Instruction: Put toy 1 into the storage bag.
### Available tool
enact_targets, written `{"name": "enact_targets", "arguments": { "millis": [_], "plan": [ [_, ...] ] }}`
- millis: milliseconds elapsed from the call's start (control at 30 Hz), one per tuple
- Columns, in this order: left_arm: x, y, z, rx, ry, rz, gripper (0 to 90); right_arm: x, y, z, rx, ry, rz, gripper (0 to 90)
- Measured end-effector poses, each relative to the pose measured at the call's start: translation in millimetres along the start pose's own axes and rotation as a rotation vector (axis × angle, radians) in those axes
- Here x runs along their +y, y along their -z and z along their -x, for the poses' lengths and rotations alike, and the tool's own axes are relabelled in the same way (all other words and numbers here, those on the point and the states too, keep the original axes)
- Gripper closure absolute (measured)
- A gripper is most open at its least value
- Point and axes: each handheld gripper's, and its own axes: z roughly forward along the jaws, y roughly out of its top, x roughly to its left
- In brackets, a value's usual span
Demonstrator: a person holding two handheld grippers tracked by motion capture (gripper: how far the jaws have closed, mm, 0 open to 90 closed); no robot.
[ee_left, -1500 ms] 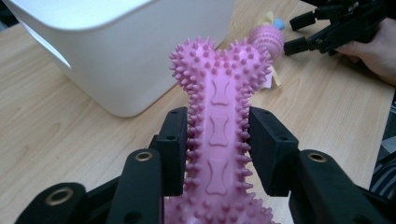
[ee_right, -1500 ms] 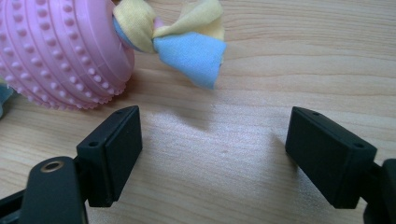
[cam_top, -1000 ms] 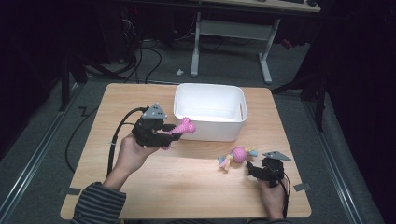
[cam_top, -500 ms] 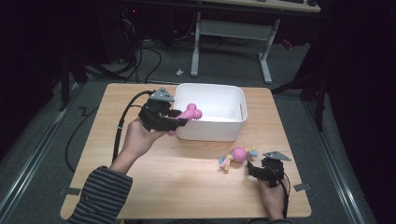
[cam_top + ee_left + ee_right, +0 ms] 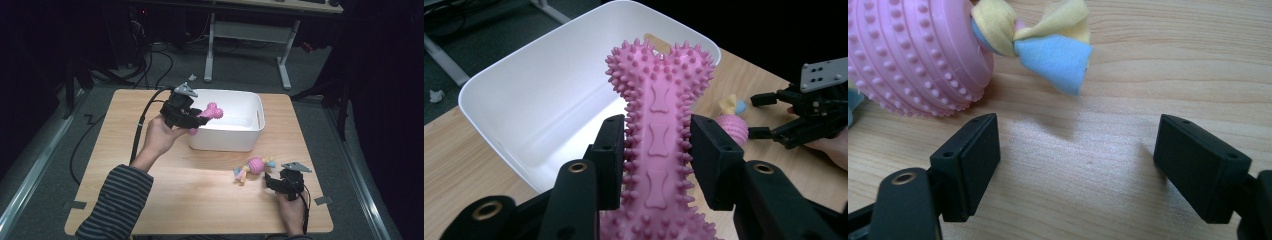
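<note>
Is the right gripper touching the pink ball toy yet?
Apart. In the right gripper view, the right gripper has its jaws spread wide over bare table, with the pink ball toy lying beyond the tips.

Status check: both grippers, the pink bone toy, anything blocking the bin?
Left gripper shut on pink bone toy, held over white bin rim. Right gripper open, beside pink ball toy on table. Bin opening unobstructed.

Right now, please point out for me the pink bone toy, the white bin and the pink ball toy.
pink bone toy [image 5: 659, 135], left gripper view, middle of its shaft between the jaws.
white bin [image 5: 225, 141], high view, its near outer wall.
pink ball toy [image 5: 256, 164], high view, the round pink body.
</note>
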Motion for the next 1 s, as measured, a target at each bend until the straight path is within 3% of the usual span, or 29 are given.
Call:
{"name": "enact_targets", "arguments": {
  "millis": [500, 700, 1000],
  "plan": [
    [21.5, -31.7, -11.7, 0.027, 0.031, -0.030, 58.9, 0.1, -0.1, 0.0, 0.001, 0.001, 0.001, 18.8],
    [26.2, -44.5, -12.9, 0.033, 0.030, -0.044, 58.8, 0.0, -0.1, -0.1, 0.000, 0.000, 0.000, 18.7],
    [28.9, -63.9, -16.3, 0.077, 0.021, -0.072, 58.8, 0.1, -0.1, 0.1, 0.000, 0.001, 0.001, 18.8]
  ]
}}
